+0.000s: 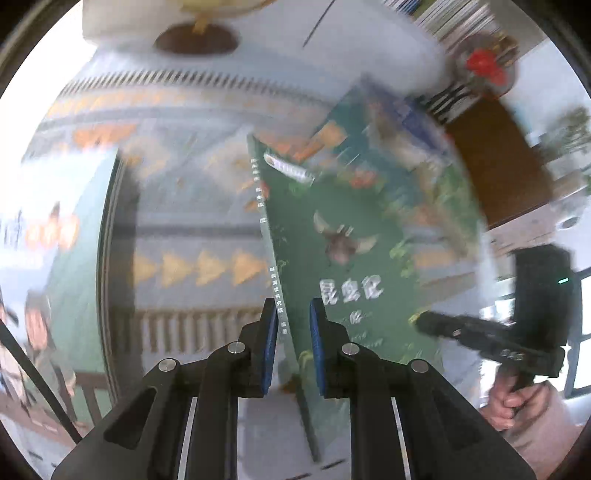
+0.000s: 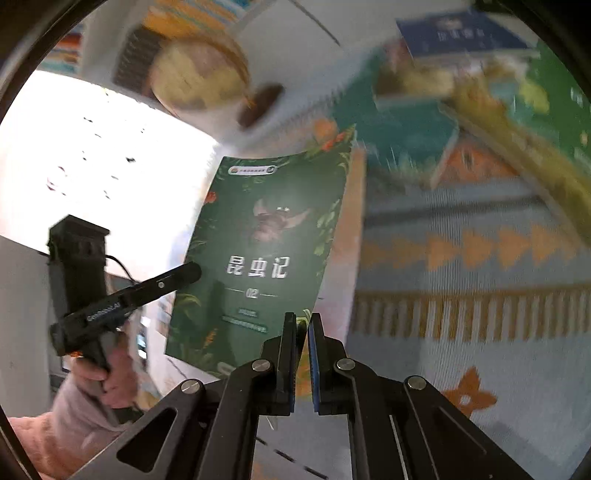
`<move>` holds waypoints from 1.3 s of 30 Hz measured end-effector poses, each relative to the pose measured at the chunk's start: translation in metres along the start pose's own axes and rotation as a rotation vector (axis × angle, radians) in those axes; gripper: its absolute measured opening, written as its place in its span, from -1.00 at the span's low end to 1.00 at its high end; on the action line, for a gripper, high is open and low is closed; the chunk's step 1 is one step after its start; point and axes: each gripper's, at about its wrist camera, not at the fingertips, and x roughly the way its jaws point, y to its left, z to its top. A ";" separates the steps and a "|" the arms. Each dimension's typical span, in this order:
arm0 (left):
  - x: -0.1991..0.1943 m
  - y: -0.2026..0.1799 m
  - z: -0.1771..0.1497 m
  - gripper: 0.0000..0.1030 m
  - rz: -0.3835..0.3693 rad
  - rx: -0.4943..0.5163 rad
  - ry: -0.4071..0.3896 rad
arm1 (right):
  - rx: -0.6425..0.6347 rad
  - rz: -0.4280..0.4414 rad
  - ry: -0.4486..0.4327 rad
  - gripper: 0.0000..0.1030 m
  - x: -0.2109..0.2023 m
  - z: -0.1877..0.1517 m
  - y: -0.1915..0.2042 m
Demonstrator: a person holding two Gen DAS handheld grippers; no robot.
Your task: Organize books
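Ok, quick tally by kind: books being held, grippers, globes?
Books held: 1, the green book, both grippers shut on it
Grippers: 2, left gripper and right gripper
Globes: 1, the globe
Total: 4
Loose books behind: too blurred to count.

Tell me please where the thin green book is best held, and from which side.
By its edges, from opposite sides, as now: the left claw pinches the spine edge of the green book, the right claw its lower corner. The book is thin and flat, so each claw should close across its covers.
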 end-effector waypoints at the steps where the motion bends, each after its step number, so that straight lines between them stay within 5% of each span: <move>1: 0.008 0.003 -0.004 -0.73 0.045 -0.002 0.018 | -0.017 -0.046 0.018 -0.83 0.009 -0.001 0.001; 4: 0.018 0.010 -0.007 -0.70 0.041 -0.030 0.044 | -0.018 -0.104 0.029 -0.79 0.021 0.002 -0.003; 12: 0.021 0.012 -0.008 -0.68 0.019 -0.035 0.048 | 0.080 0.001 -0.064 -0.68 0.027 0.036 -0.030; 15: 0.020 0.010 -0.010 -0.68 0.029 -0.026 0.046 | 0.131 0.107 -0.038 -0.28 0.032 0.040 -0.035; 17: 0.020 0.012 -0.010 -0.68 0.022 -0.030 0.048 | 0.147 0.182 -0.001 -0.23 0.030 0.042 -0.039; 20: 0.020 0.011 -0.010 -0.67 0.027 -0.015 0.047 | 0.134 0.452 0.019 -0.29 0.011 0.035 -0.033; 23: 0.020 0.009 -0.009 -0.66 0.037 -0.013 0.043 | -0.021 0.235 0.150 -0.31 0.039 0.019 -0.006; 25: 0.019 0.014 -0.009 -0.67 0.015 -0.047 0.044 | 0.007 0.189 0.132 -0.75 0.049 0.012 -0.008; 28: 0.007 0.015 -0.012 -0.70 -0.089 -0.091 -0.001 | 0.024 0.139 0.066 -0.83 0.042 0.006 -0.007; 39: -0.068 0.006 -0.007 -0.70 -0.170 -0.046 -0.176 | -0.098 0.221 -0.052 -0.85 -0.040 0.014 0.052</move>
